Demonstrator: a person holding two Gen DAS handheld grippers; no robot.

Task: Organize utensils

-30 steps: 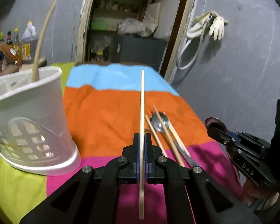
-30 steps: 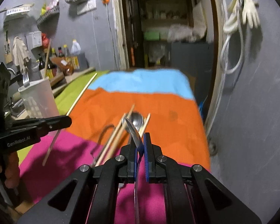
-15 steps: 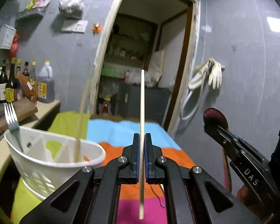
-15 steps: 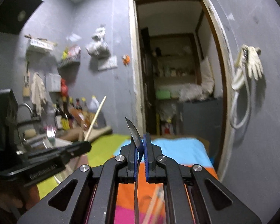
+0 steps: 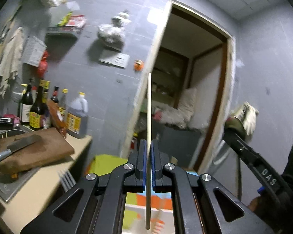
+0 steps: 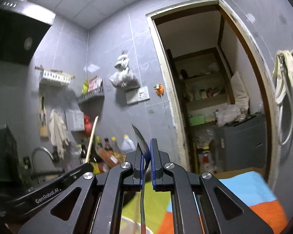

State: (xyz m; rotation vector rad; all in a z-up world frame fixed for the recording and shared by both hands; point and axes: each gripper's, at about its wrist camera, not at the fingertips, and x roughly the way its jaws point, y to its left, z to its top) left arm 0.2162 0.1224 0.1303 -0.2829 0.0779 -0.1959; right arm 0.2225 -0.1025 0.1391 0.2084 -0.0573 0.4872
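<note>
My left gripper (image 5: 148, 146) is shut on a pale wooden chopstick (image 5: 148, 107) that stands upright through the jaws, its tip high against the door frame. My right gripper (image 6: 146, 146) is shut on a metal spoon (image 6: 139, 136), whose bowl shows edge-on above the pads while the handle runs down between the arms. Each gripper appears in the other's view: the right gripper (image 5: 232, 134) with the spoon bowl at the right, the left gripper (image 6: 87, 167) with the chopstick (image 6: 92, 136) at the left. Blurred fork tines (image 5: 66, 178) poke up at lower left. A white rim (image 6: 130, 221), probably the holder, peeks below.
A counter at the left carries a wooden cutting board (image 5: 48, 152) with a cleaver (image 5: 15, 145), several bottles (image 5: 39, 107) and a sink with a tap (image 6: 42, 152). The striped cloth (image 6: 254, 191) covers the table. An open doorway (image 6: 205, 97) and hanging gloves (image 6: 289, 70) are behind.
Both grippers have risen from the cloth and tipped up toward level, each still holding its utensil. The table and the white holder have sunk to the bottom of both views.
</note>
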